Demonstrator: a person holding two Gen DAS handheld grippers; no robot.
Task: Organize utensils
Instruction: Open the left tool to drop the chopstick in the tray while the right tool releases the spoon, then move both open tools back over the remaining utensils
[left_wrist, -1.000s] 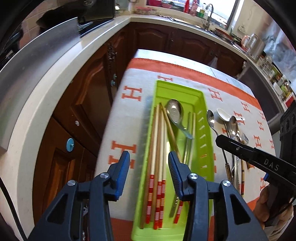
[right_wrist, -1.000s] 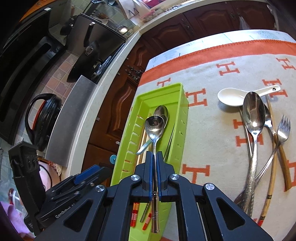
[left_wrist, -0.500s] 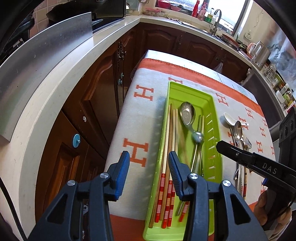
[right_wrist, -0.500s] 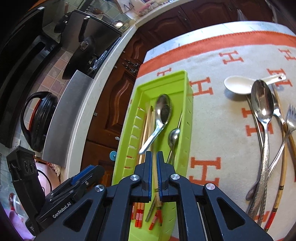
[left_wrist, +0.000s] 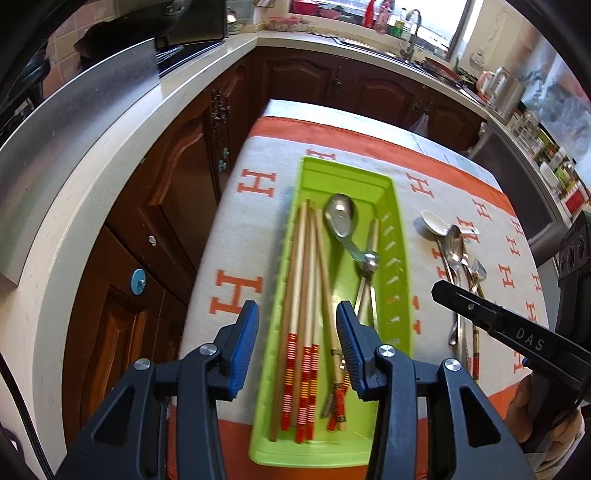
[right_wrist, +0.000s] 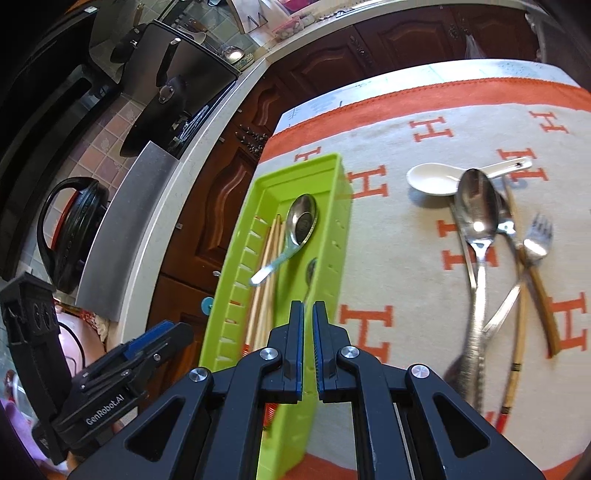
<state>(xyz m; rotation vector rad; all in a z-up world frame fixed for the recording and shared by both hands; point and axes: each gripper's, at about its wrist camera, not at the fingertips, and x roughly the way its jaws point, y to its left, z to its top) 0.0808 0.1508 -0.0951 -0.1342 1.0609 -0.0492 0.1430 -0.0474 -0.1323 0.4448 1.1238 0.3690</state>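
The right tool (right_wrist: 308, 314), pressed together and empty, has dropped its small spoon (left_wrist: 370, 258) into the green tray (left_wrist: 399, 206) (left tool (left_wrist: 295, 343) spread, idle), leaving 5-odd pieces on the desk (right_wrist: 406, 258).

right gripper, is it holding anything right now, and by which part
Nothing. The right gripper is shut with no utensil between its pads, hovering over the green tray.

a grey cloth (left_wrist: 236, 221) with orange h letters and an orange border covers the tabletop beneath the tool. left of the tool run dark wooden cabinet doors (left_wrist: 177, 206) under a pale counter (left_wrist: 92, 166). far ahead stands a sink tap (left_wrist: 413, 26) by a bright window (left_wrist: 436, 18). a black kettle (right_wrist: 70, 229) sits left.
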